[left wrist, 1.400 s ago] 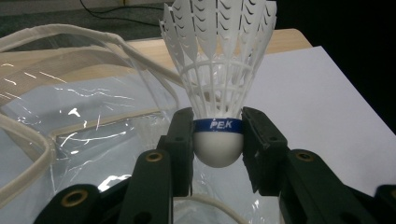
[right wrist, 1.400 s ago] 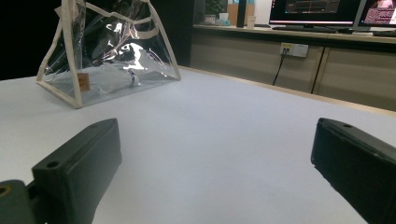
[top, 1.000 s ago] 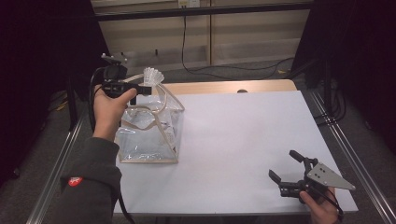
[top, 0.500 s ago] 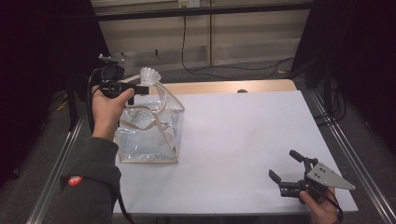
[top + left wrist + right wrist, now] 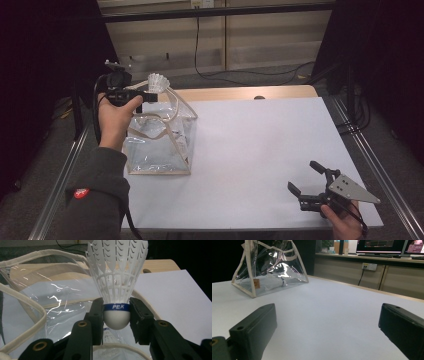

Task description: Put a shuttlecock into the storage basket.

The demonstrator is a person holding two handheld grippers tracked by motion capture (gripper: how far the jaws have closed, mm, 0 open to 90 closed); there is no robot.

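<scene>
Near the bench's [image 5: 260, 150] left edge, my left tool [image 5: 145, 96] hangs above a clear plastic bag [image 5: 160, 145] with cream trim, its jaws closed on the white cork of a feathered shuttlecock [image 5: 117, 290], just under the blue band. The feathers point up and away from the tool, and the shuttlecock sits over the bag's open mouth, with the bag's cream straps [image 5: 30, 312] looping around on both sides of it. The bag stands upright on the white bench top, toward its far left corner, and something pale lies inside it that I cannot make out. The middle of the bench is bare white surface. At the near right corner, my right tool [image 5: 306, 181] rests low over the bench with its jaws wide apart and nothing between them, well apart from the bag.
</scene>
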